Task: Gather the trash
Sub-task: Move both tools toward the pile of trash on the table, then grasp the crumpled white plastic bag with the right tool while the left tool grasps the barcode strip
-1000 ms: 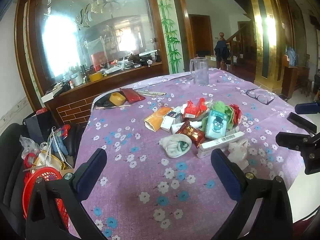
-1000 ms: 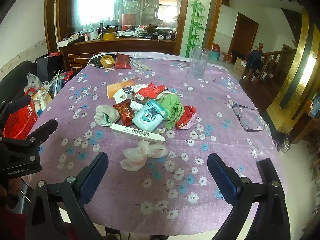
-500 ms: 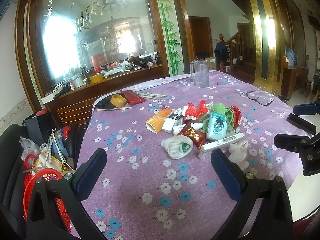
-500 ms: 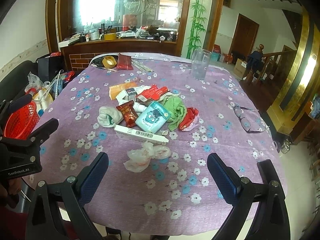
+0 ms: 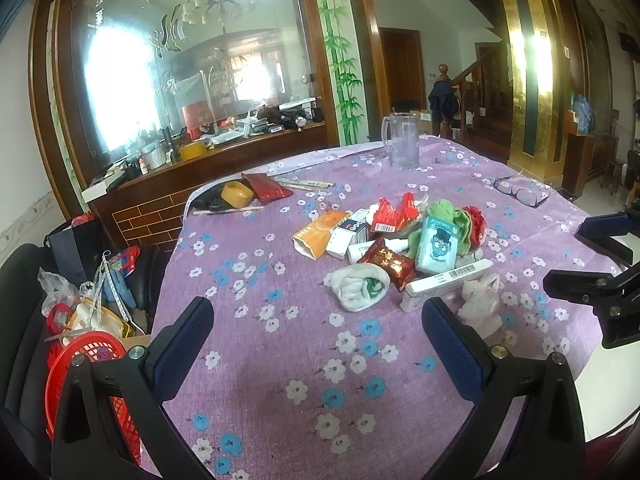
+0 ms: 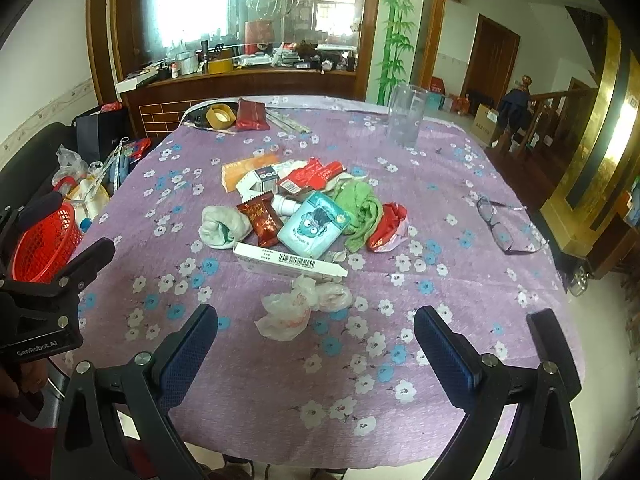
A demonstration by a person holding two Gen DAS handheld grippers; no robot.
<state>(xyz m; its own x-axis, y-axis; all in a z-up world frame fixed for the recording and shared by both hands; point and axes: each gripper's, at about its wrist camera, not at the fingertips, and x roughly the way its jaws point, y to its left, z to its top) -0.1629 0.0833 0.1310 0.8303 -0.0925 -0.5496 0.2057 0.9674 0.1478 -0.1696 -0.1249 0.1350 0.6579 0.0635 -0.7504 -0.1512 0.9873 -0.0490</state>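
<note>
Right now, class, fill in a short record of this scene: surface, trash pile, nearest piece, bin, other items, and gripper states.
surface: table under a purple floral cloth
trash pile: wrappers, small boxes and a green cloth heaped mid-table
nearest piece: crumpled plastic bag, in front of the long white barcode box
bin: red basket beside the table, off its left edge
other items: clear jug, eyeglasses, tape roll
left gripper: open, holds nothing
right gripper: open, holds nothing

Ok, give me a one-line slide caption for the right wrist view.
Open right gripper hovers over a crumpled plastic bag before a trash pile on the floral purple tablecloth.
</note>
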